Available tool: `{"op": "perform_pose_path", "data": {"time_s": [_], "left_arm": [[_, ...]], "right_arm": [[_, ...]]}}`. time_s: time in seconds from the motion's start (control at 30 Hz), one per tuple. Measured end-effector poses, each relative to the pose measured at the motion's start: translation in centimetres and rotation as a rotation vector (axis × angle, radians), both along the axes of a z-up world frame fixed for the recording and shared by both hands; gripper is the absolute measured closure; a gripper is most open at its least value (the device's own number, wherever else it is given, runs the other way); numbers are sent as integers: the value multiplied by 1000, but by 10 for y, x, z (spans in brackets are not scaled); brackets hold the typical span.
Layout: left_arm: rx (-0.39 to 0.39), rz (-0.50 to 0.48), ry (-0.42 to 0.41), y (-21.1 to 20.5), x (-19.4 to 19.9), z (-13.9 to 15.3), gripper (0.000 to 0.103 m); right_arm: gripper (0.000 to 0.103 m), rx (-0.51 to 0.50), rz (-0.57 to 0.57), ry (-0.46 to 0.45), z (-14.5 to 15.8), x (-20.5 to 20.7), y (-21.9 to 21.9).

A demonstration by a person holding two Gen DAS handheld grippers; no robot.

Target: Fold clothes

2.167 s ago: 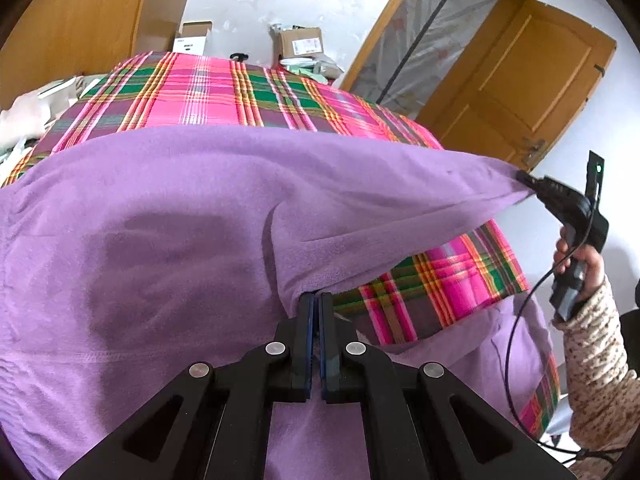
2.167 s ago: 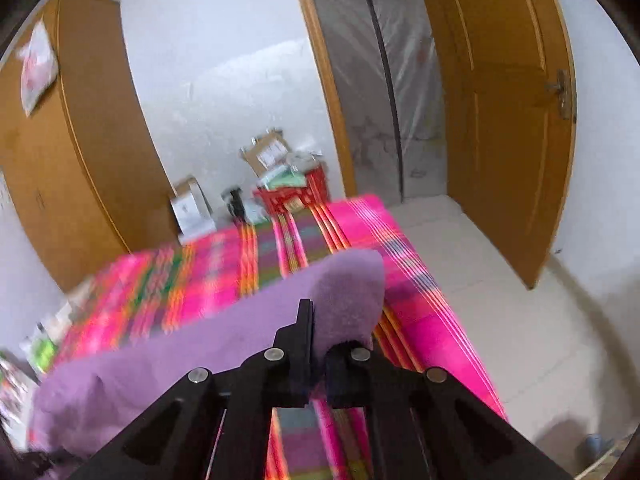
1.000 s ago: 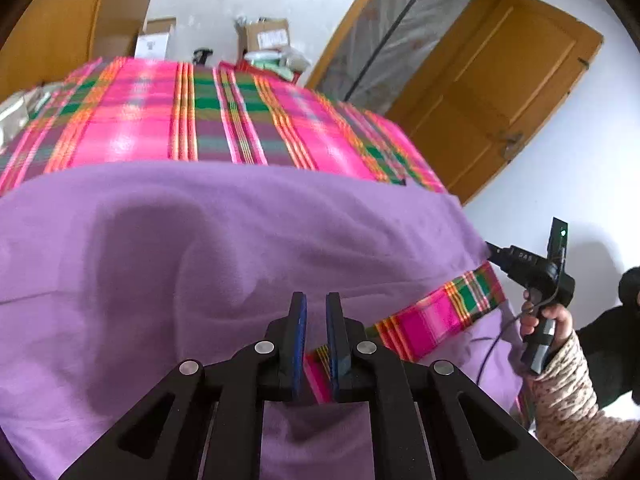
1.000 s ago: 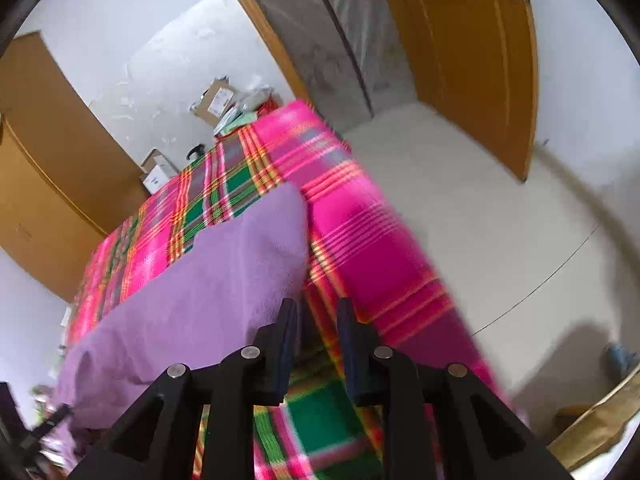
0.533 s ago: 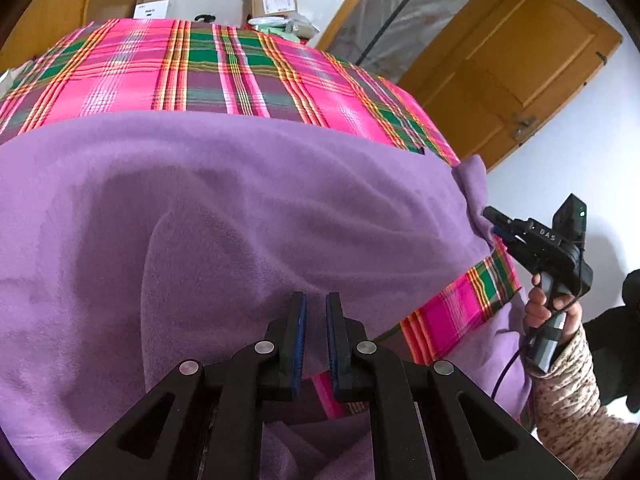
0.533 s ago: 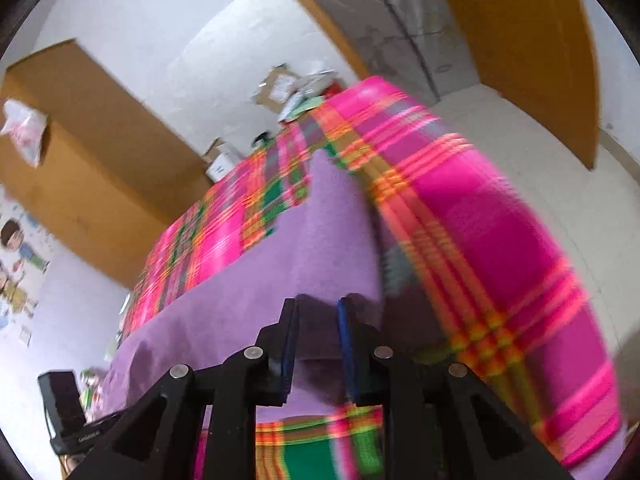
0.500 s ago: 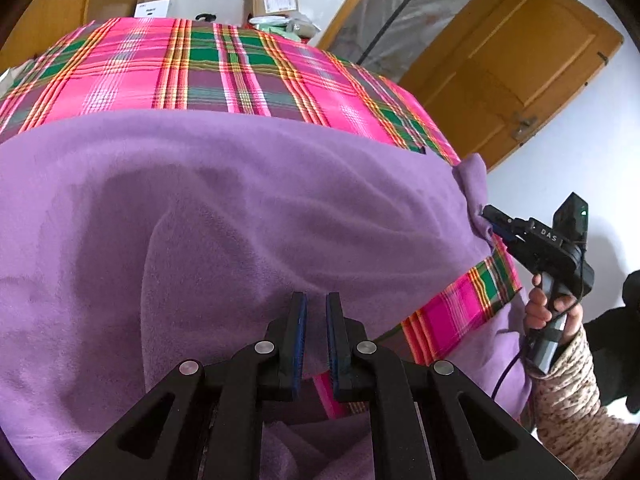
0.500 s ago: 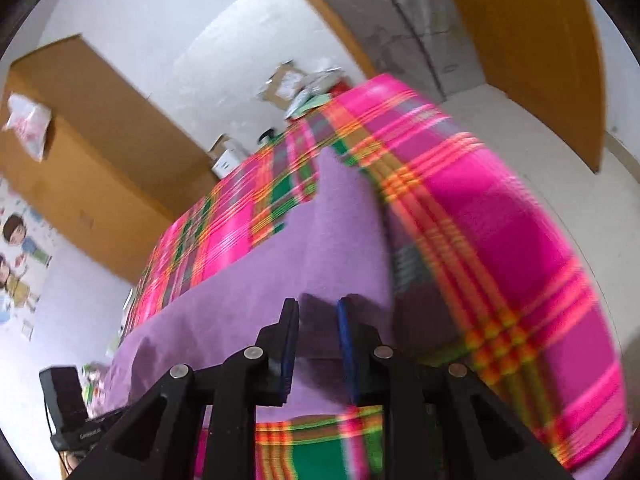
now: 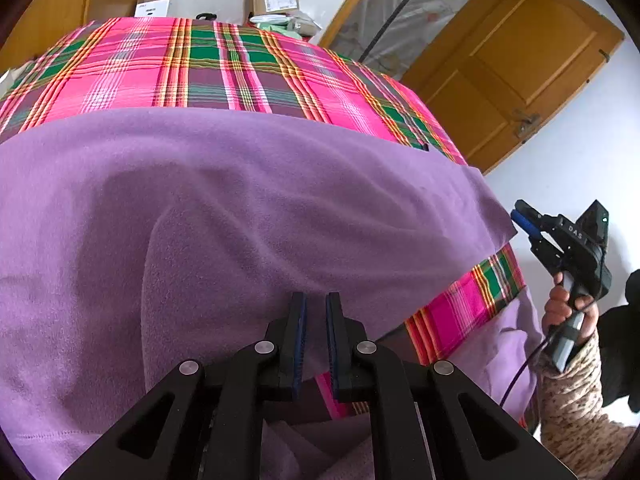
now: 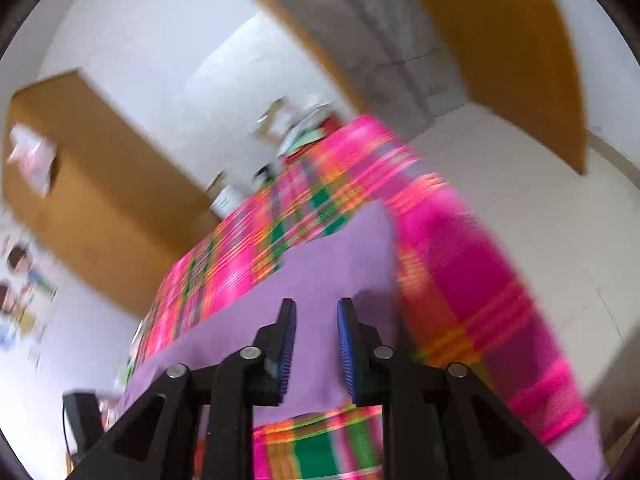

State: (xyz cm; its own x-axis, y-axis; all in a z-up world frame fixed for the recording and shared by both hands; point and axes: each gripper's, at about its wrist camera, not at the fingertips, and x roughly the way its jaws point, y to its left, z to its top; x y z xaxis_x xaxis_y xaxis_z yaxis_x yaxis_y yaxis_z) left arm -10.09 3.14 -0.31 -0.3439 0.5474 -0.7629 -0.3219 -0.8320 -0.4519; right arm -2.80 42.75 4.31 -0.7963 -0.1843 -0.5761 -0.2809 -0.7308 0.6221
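Left wrist view: the left tongs point(image 9: 316, 312) are standing slightly parted, gripping nothing, over the purple fleece garment point(image 9: 240, 208) lying across the pink-and-green plaid bed cover point(image 9: 224, 68). At three o'clock, the right tongs point(image 9: 522, 216) are sitting just beside the fleece's corner.

Right wrist view, blurred: those tongs point(image 10: 316, 316) are gaping empty over the fleece point(image 10: 320, 272).
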Motion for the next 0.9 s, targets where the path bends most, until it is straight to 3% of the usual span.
{"op": "perform_pose_path", "data": {"time_s": [0.13, 0.27, 0.4, 0.57, 0.87, 0.9], "left_arm": [[6, 2, -3, -1, 0, 0, 93], [1, 1, -1, -1, 1, 0, 93], [9, 3, -3, -2, 1, -1, 93], [5, 3, -1, -1, 1, -1, 93], [4, 7, -3, -1, 1, -1, 93], [5, 8, -4, -1, 1, -1, 93]], "right_arm": [[71, -58, -90, -40, -18, 5, 26], [71, -101, -57, -55, -30, 8, 28], [69, -24, -9, -82, -29, 21, 16], [66, 175, 65, -120, -20, 13, -10], [66, 297, 126, -152, -17, -15, -37], [71, 315, 134, -157, -17, -18, -40]]}}
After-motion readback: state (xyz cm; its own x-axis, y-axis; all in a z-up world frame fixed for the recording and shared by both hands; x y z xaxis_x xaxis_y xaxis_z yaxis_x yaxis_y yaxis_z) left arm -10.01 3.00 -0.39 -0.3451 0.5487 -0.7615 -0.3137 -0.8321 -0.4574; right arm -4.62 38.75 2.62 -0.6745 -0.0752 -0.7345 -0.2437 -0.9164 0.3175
